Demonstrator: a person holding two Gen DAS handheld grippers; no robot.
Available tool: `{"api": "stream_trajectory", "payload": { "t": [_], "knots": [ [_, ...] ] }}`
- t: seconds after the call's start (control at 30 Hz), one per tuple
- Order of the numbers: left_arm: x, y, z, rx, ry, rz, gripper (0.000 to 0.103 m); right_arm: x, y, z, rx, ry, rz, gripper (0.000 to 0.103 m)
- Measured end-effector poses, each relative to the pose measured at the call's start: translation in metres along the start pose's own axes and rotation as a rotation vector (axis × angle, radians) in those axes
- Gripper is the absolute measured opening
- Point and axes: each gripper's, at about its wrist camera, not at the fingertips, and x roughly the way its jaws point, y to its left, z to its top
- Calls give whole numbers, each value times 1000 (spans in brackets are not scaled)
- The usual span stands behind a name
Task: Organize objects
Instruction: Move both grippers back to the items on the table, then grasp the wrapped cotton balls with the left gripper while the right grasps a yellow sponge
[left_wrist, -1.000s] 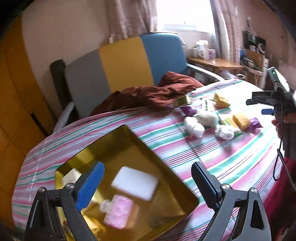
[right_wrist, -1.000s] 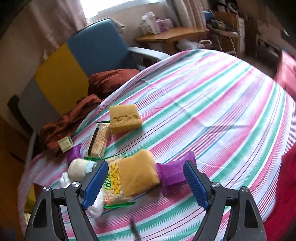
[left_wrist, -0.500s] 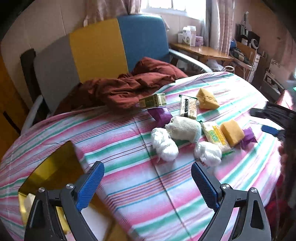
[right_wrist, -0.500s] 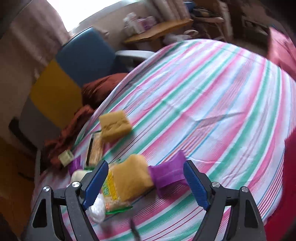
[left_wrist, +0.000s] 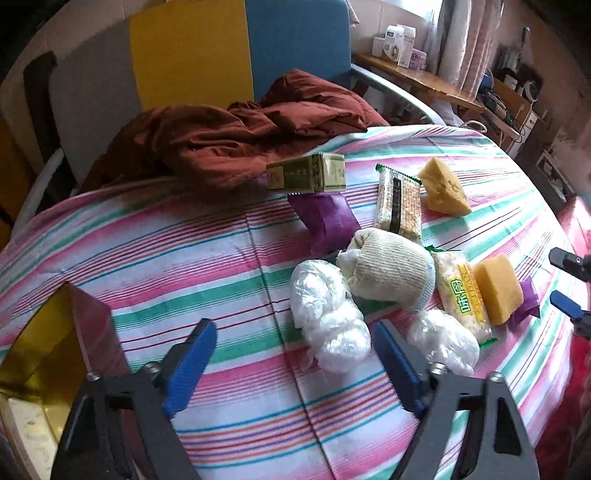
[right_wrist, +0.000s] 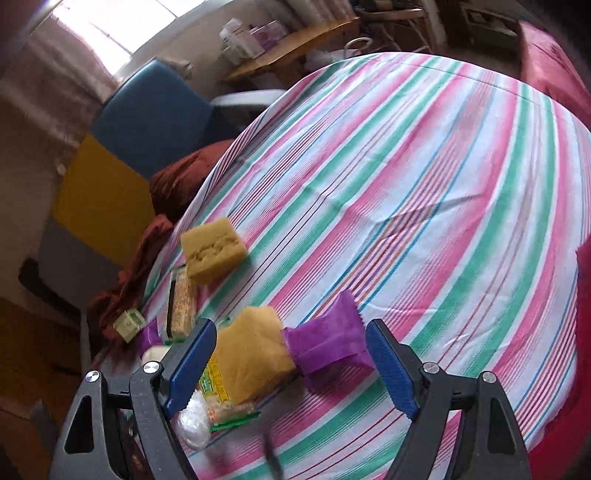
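I see the striped table (left_wrist: 221, 266) carrying a cluster of items: rolled sock (left_wrist: 388, 273), plastic-wrapped bundle (left_wrist: 328, 314), yellow sponge (right_wrist: 255, 354), purple packet (right_wrist: 328, 343). My left gripper (left_wrist: 295, 365) and right gripper (right_wrist: 291, 362) both hover spread, empty.

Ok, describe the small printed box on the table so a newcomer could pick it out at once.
Start at the striped tablecloth and go to its far edge, where the rumpled maroon cloth spills on. The box sits against that cloth, just behind a purple packet. It is the only hard-edged, green-gold carton among soft bundles, wrappers and sponges.
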Motion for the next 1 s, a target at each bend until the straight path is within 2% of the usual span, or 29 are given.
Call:
{"api": "stream_trajectory", "payload": {
  "t": [0.07, 0.2, 0.3, 0.47, 0.5, 0.57, 0.63, 0.73, 0.8, 0.83, 0.9, 0.93, 1.0],
  "knots": [
    [7, -1, 1, 5, 18, -13, 72, 1, 2, -1, -14, 4, -12, 85],
    [14, -1, 4, -3, 25, -42, 70, -3, 6, -1, -36, -21, -21, 85],
    [16, -1, 6, -3, 22, -53, 69, -3, 22, -4, -123, -33, -10, 85],
    [28, 0, 11, -15, 50, -73, 68, 7, 46, -13, -254, 10, -26, 85],
    [31, 1, 12, -23, 59, -76, 65, 10, 49, -15, -275, 16, -35, 85],
    [38, 5, 12, -41, 78, -76, 54, 14, 54, -17, -315, 27, -55, 85],
    [38, 7, 12, -46, 62, -77, 53, 21, 62, -21, -370, 40, -90, 85],
    [38, 10, 12, -57, 51, -73, 39, 31, 72, -25, -450, 42, -158, 85],
    [37, 14, 12, -73, 47, -86, 38, 39, 77, -27, -490, 50, -195, 85],
    [37, 15, 11, -78, 46, -88, 37, 43, 77, -28, -500, 65, -201, 83],
    [35, 15, 10, -78, 49, -87, 37, 50, 76, -31, -520, 104, -219, 70],
    [35, 17, 11, -79, 47, -91, 36, 52, 76, -32, -528, 115, -229, 58],
    [31, 19, 9, -90, 40, -106, 36, 50, 76, -33, -531, 118, -214, 54]
  ]
}}
